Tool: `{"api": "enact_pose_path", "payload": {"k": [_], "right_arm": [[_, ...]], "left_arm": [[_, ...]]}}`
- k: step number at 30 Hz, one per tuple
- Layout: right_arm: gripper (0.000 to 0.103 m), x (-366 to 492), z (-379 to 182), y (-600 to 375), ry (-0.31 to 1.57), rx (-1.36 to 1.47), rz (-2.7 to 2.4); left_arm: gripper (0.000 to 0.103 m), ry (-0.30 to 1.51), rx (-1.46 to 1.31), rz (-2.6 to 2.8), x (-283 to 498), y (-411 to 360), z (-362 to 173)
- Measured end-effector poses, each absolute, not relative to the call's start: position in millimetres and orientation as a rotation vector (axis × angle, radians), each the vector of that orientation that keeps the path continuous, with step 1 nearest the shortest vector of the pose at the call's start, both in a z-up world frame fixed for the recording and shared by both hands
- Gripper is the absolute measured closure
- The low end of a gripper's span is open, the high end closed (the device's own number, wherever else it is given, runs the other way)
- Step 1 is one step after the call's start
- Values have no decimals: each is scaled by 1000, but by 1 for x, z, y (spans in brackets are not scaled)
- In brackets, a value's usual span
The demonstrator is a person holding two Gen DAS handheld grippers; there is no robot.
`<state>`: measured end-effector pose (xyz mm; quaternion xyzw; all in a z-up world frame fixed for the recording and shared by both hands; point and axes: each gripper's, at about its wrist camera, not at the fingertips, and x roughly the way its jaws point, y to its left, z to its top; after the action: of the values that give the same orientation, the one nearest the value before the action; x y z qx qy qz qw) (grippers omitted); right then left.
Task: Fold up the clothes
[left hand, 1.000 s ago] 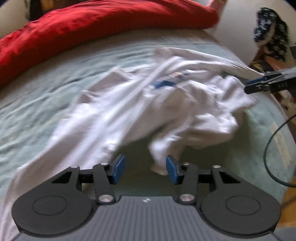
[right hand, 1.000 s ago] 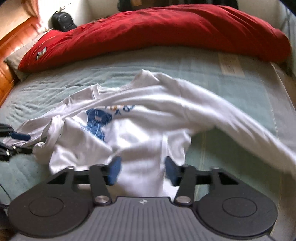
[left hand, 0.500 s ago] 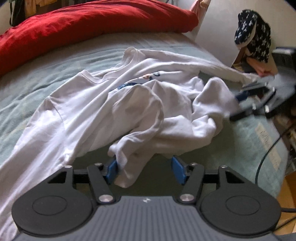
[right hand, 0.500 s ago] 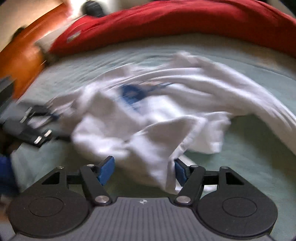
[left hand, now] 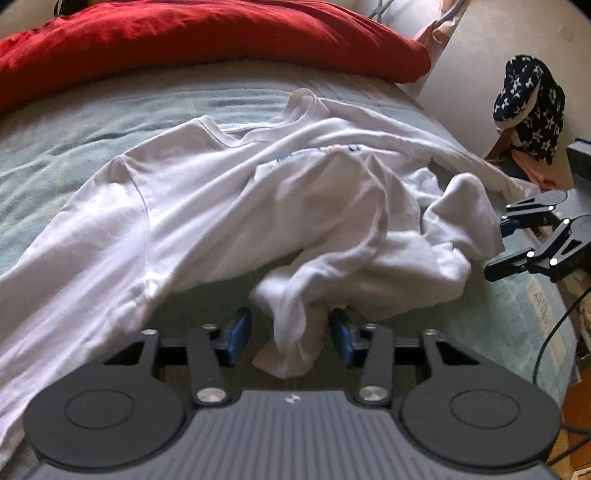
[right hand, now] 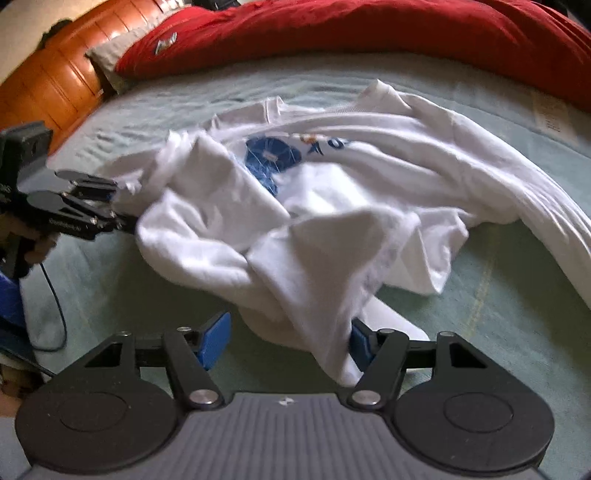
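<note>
A white long-sleeved shirt [left hand: 207,206] with a blue print lies crumpled on the pale green bed [left hand: 55,147]; it also shows in the right wrist view [right hand: 369,177]. My left gripper [left hand: 290,334] is open, with a bunched corner of the shirt hanging between its blue pads. My right gripper [right hand: 286,341] is open too, with a fold of the hem between its pads, touching the right pad. Each gripper shows in the other's view: the right one [left hand: 517,240] and the left one [right hand: 107,206], both at the shirt's edge.
A red duvet [left hand: 184,37] lies along the far side of the bed, also in the right wrist view [right hand: 369,33]. An orange wooden headboard [right hand: 48,81] and a grey pillow stand at the left. A dark star-patterned garment [left hand: 528,103] hangs beyond the bed's right edge. A black cable [left hand: 554,332] runs there.
Both grippers have come in low at the shirt's near edge, and cloth now sits between each pair of pads. The shirt has settled on the bed, more bunched in the middle.
</note>
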<state>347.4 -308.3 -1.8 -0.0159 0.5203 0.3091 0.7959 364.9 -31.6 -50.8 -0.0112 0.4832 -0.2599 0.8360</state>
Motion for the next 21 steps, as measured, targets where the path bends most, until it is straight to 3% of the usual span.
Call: {"api": "enact_pose_path", "payload": {"k": [1,5,7,9,12,21], "right_arm": [[35,346,-4,-309,1122,-42,663],[41,347,-9,-305,1107,-87,657],[51,349,-11,-298,1097,-138,653],[88,351,-15,-293,1105,-201,628],[93,353,-13,-298,1103,-197,612],[95,336,41,-309,1122,-12,705]], "left_arm": [[75,1021,-48,-547,363,-31,-52],[82,1009,-90,-523,363,-36,-57],[90,1003,-97,-510,363,-38,-56],[93,993,-99,-500,361,-38,-52],[96,985,-88,-482,354,-36,-40],[98,945,-55,-545,319,-24,30]]}}
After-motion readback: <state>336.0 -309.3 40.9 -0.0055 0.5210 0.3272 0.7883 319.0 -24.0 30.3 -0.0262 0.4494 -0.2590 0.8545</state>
